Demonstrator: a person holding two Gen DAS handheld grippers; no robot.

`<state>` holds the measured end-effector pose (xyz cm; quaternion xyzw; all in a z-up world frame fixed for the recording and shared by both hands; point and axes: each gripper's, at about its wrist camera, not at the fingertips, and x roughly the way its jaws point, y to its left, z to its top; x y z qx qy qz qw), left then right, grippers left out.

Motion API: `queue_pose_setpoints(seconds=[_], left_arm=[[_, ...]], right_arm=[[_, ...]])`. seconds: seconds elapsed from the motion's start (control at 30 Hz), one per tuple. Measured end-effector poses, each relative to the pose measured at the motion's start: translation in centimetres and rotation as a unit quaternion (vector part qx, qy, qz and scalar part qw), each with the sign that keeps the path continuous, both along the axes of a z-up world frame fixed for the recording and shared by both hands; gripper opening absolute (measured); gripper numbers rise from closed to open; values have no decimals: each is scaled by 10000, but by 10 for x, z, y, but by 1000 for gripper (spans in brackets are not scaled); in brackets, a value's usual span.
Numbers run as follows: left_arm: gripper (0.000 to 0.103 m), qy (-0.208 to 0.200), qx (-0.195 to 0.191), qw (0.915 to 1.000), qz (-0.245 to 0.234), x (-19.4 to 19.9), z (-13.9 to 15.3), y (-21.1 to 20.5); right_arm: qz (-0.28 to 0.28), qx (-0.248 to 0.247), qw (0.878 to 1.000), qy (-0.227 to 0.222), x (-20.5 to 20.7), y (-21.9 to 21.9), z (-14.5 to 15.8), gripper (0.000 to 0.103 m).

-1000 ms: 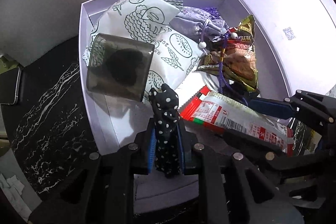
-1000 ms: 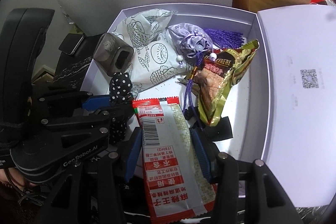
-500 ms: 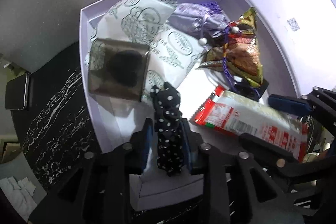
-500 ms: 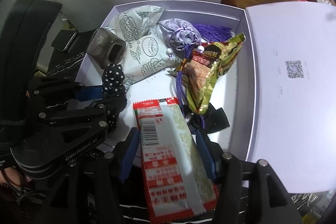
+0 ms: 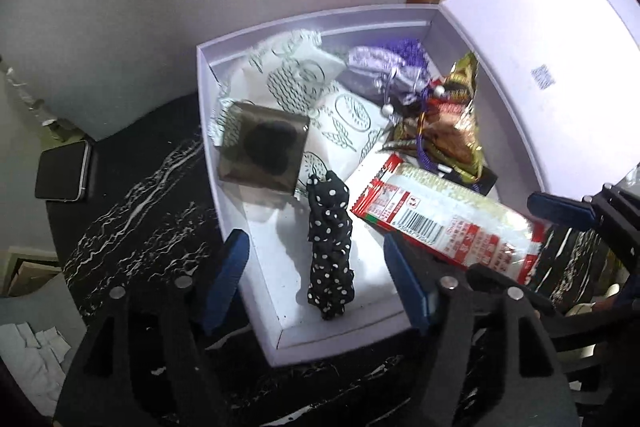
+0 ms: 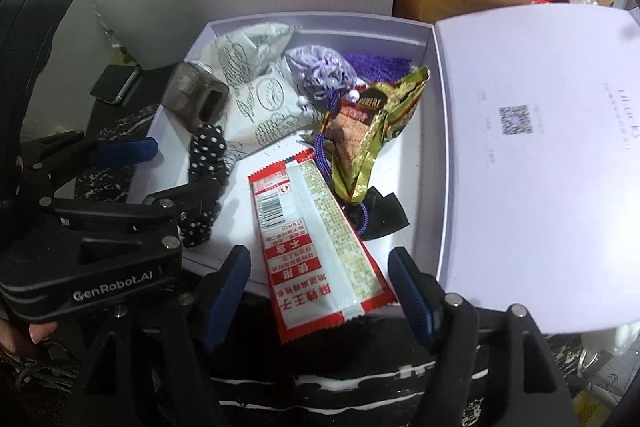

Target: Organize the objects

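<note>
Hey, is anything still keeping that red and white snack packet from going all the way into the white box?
Nothing visible blocks it. The snack packet lies between the open fingers of the right gripper, its far end already on bare floor of the white box; its near end overhangs the front rim. The polka-dot scrunchie lies beside it, apart.

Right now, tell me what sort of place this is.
Probably a home or small office desk: a black marble-patterned tabletop, a phone lying on it, and an open white gift box holding snacks and keepsakes.
</note>
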<state>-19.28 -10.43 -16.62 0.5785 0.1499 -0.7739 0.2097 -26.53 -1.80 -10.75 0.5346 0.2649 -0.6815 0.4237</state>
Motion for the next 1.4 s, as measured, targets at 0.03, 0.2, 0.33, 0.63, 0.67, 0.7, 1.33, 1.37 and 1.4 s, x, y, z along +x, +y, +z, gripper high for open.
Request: queue_pose_setpoints(seconds=[0.03,0.2,0.33,0.63,0.67,0.7,1.33,1.37,1.4], left_arm=[[70,35,3,10000,26,3,4,1],[71,70,-66,10000,21,-10,30,-5],[71,171,-217,9996,79,-14,57,-20],[83,442,-497,9978,41,6,128,-2],[84,481,-550,9973,30,9,135,0],[85,527,-602,9968,17,12,142,3],[86,1012,-995,9897,-170,84,225,52],[86,1007,-1041,9893,-187,88,228,55],[86,987,-1104,9888,-197,92,230,58]], right_arm=[[-3,-28,10000,20,-3,2,4,72],[-53,-157,9997,164,8,1,25,72],[-57,-227,9993,302,22,-4,36,72],[-107,-515,9959,733,40,19,87,76],[-105,-543,9953,794,43,22,93,76],[-109,-573,9948,839,46,24,98,77],[-560,-1035,9825,1441,101,86,177,82],[-618,-1102,9816,1430,108,92,180,82],[-665,-1116,9810,1440,112,95,180,82]])
